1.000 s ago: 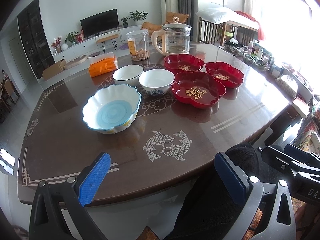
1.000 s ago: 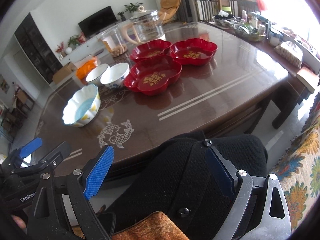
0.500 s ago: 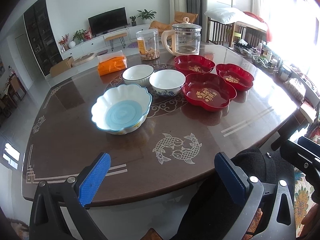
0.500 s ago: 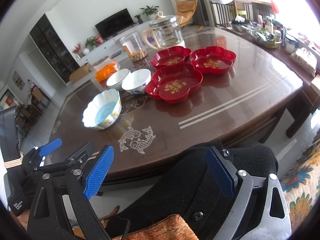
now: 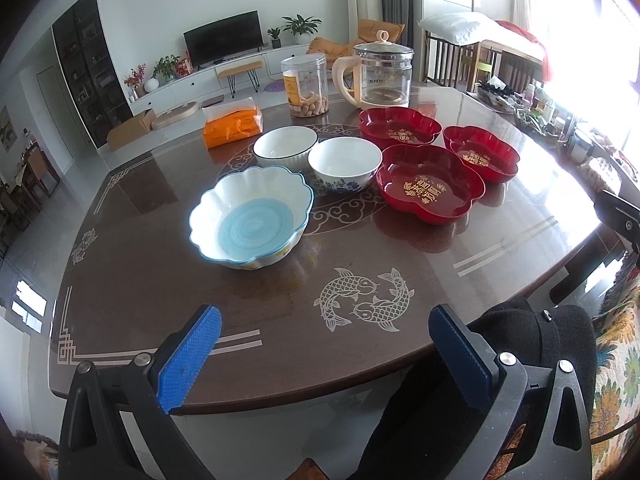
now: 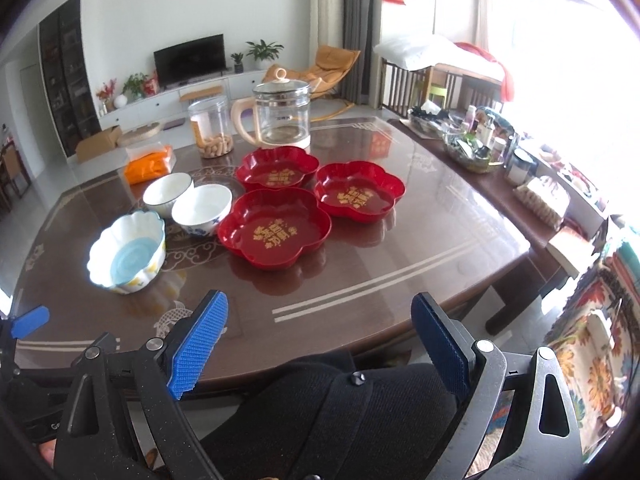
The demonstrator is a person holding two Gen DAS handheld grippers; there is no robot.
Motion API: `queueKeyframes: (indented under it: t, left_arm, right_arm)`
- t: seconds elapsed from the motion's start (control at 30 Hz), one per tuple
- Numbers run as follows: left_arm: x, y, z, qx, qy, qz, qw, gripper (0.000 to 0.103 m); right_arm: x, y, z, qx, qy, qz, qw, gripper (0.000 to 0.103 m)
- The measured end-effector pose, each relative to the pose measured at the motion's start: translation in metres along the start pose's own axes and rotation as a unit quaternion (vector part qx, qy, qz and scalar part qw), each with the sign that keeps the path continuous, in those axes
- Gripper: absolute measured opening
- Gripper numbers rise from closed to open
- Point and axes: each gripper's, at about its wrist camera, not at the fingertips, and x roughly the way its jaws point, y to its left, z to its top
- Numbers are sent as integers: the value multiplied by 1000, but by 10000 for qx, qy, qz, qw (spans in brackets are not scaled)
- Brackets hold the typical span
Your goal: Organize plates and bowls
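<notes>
On the dark brown table (image 5: 168, 280) sit three bowls and three red flower-shaped plates. A scalloped white bowl with a blue inside (image 5: 251, 218) (image 6: 127, 253) is nearest on the left. Behind it stand a black-rimmed white bowl (image 5: 285, 147) (image 6: 167, 193) and a blue-patterned white bowl (image 5: 345, 163) (image 6: 202, 210), touching each other. The red plates (image 5: 432, 188) (image 5: 400, 128) (image 5: 480, 153) (image 6: 275, 233) (image 6: 358, 192) (image 6: 277, 172) cluster to the right. My left gripper (image 5: 326, 354) and right gripper (image 6: 320, 340) are open and empty, held at the table's near edge over a person's dark-clothed lap.
At the table's back stand a glass kettle (image 5: 380, 74) (image 6: 280, 116), a clear jar of snacks (image 5: 305, 84) (image 6: 211, 132) and an orange tissue pack (image 5: 232, 126) (image 6: 150, 162). A cluttered side table (image 6: 480, 140) lies at the right. The left gripper's blue finger (image 6: 30, 320) shows in the right wrist view.
Both grippers have risen and tilted toward the table, so the bowls and plates sit more centred in view. Nothing on the table has moved. Both grippers stay open.
</notes>
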Motion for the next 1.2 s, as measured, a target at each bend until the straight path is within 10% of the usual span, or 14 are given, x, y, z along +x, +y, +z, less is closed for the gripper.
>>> queueKeyframes:
  t: [1.2]
  left_arm:
    - [-27,31,33,-367,-857,262,9953,103]
  right_arm:
    - [-50,-30,102,134,-1409,-1086,9840,95]
